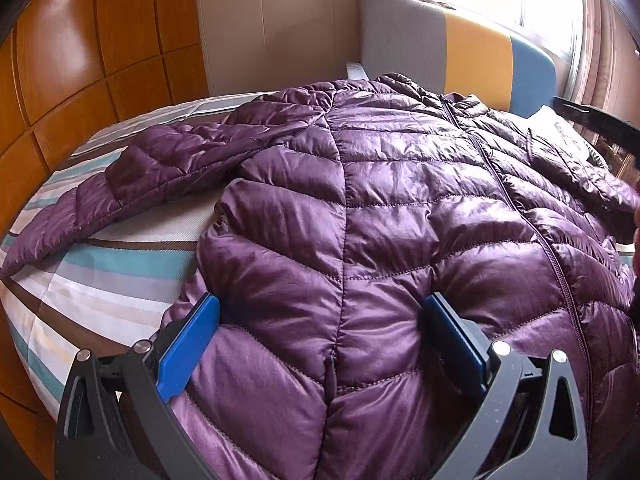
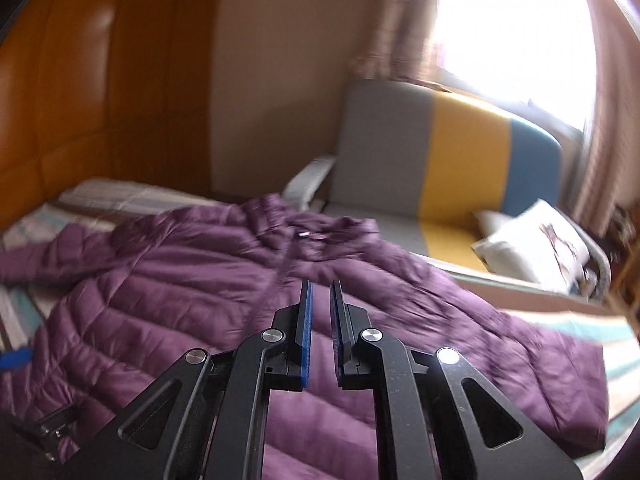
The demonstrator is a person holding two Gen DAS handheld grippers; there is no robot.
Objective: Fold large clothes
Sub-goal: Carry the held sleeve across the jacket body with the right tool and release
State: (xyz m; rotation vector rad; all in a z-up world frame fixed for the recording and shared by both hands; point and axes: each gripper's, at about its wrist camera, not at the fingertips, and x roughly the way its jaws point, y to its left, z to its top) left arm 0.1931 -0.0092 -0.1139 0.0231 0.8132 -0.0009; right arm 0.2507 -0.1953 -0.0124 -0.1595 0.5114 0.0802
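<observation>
- Left wrist view: the purple puffer jacket lies spread flat, front up, on the striped bed, zipper running away from the camera toward the collar at the far end.
- The left gripper sits at the jacket's near hem with its jaws wide apart. The blue pads straddle a bulge of quilted fabric, and I can't tell whether they're pressing it or just resting on it, so nothing's clamped as far as I can see.
- One sleeve sticks out to the left across the bedspread. The other side is bunched up toward the right edge of the view.
- Right wrist view (pretty blurry): the right gripper hangs over the jacket's middle with jaws nearly together and nothing between them.
- From here the jacket's long axis runs hem near, collar far, and the loose right side lies closer to this hand, so I'd guess it grabs that side for the first fold.
- Behind the bed there's a grey-yellow-blue sofa with a white pillow, well clear. Nothing's blocking the fold.
</observation>
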